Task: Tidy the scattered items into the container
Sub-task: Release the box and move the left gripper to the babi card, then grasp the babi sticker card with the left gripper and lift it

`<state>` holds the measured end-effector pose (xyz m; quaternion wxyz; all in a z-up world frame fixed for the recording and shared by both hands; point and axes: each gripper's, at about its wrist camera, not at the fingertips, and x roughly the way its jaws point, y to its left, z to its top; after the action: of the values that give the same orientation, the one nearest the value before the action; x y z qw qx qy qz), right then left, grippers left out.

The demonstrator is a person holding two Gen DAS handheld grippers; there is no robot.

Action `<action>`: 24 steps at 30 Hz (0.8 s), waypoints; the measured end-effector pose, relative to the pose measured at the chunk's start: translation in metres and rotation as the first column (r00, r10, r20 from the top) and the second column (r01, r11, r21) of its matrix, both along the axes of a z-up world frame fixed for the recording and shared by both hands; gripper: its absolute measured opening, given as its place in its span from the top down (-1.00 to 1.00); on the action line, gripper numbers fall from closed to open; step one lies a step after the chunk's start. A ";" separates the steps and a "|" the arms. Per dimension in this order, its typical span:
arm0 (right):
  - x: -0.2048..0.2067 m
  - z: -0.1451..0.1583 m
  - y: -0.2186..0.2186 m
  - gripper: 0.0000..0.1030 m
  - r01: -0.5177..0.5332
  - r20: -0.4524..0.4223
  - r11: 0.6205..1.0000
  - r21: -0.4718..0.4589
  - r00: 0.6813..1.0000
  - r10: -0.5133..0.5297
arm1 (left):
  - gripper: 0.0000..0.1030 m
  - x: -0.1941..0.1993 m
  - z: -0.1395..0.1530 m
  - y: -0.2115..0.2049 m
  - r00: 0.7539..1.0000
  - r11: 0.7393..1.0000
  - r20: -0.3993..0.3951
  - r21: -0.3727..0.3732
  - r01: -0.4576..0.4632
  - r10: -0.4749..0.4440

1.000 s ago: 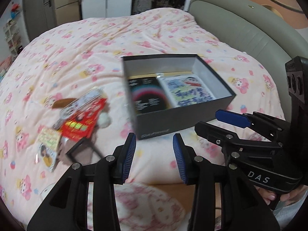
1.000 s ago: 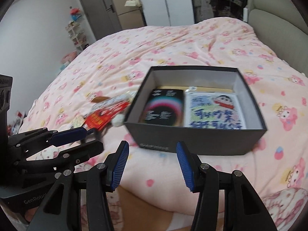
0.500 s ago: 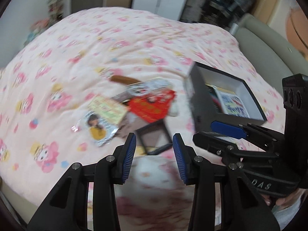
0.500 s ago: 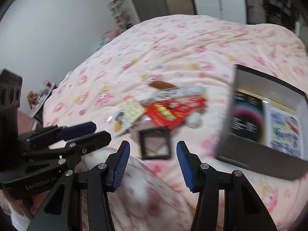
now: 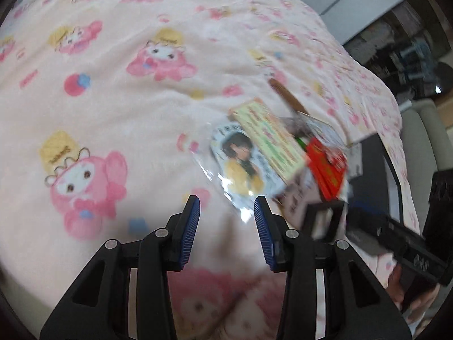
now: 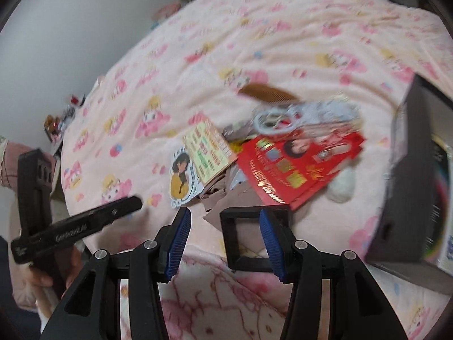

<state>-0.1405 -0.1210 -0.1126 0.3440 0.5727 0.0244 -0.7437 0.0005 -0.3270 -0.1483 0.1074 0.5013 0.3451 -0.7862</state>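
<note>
The right gripper (image 6: 223, 238) hangs with jaws wide and empty right over the small black square frame (image 6: 249, 240), which lies flat at the near edge of the scattered pile. The left gripper (image 5: 226, 226), half-spread and empty, faces the sleeved character card (image 5: 240, 164) ahead. The dark box (image 6: 410, 198) sits right of the pile.

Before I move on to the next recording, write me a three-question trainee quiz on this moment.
1. True or false: the right gripper is shut on the small black square frame.
2. Which item lies beside the dark box? A) red booklet B) brown comb C) white fluffy ball
3. Fill in: the yellow-green card partly overlaps the sleeved ____ of a dark-haired figure.

Key: 1 false, its jaws are open with one corner of the frame between them; 2 C; 3 sticker. The left gripper is open too, empty.
</note>
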 end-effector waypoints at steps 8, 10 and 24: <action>-0.017 -0.031 -0.034 0.08 -0.030 0.112 1.000 -0.003 0.993 0.030 | 0.44 -0.029 -0.060 -0.037 0.992 0.958 0.024 0.260 -0.124 0.122; -0.019 -0.035 -0.036 0.08 -0.024 0.116 1.000 0.006 0.993 0.023 | 0.78 -0.032 -0.055 -0.026 0.996 0.969 0.033 0.232 -0.088 0.082; -0.034 -0.044 -0.047 0.08 -0.001 0.112 1.000 0.003 0.994 0.000 | 0.18 -0.047 -0.020 -0.029 0.999 0.997 -0.023 0.062 -0.038 0.039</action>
<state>-0.1743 -0.1685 -0.1567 0.3442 0.6142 0.0062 -0.7101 -0.0460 -0.3559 -0.1683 0.1029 0.4880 0.3798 -0.7791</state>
